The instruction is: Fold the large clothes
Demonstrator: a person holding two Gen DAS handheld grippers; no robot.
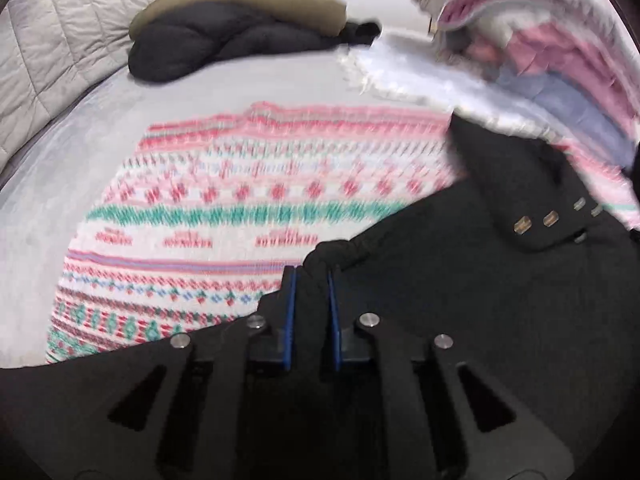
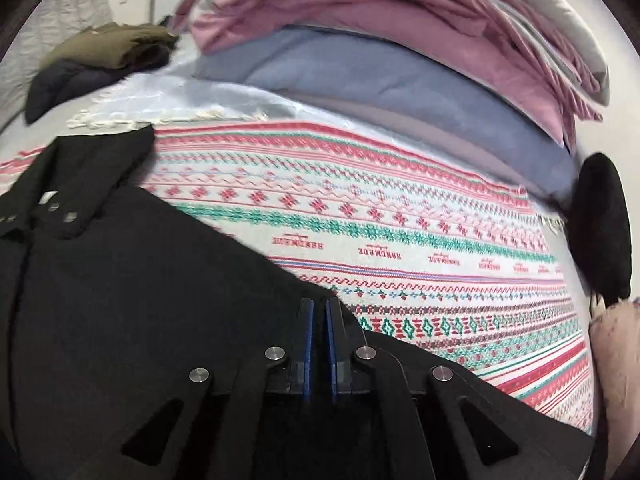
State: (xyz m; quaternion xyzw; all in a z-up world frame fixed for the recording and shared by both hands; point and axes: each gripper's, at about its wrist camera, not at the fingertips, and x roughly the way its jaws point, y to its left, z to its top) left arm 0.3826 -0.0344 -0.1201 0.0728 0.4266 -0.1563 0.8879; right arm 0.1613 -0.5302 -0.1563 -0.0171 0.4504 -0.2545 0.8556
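Both grippers clamped on coat (image 2: 120,280), mid-fold on bed (image 1: 80,168).
Left gripper (image 1: 311,280) and right gripper (image 2: 319,308), jaws clenched on black cloth; next, likely carry both edges together across the blanket (image 2: 400,216).

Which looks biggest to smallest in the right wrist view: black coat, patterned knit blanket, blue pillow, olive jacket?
1. black buttoned coat, though it lies nearest the lens, so unsure against the next
2. pink-and-green patterned knit blanket
3. blue pillow
4. olive folded jacket
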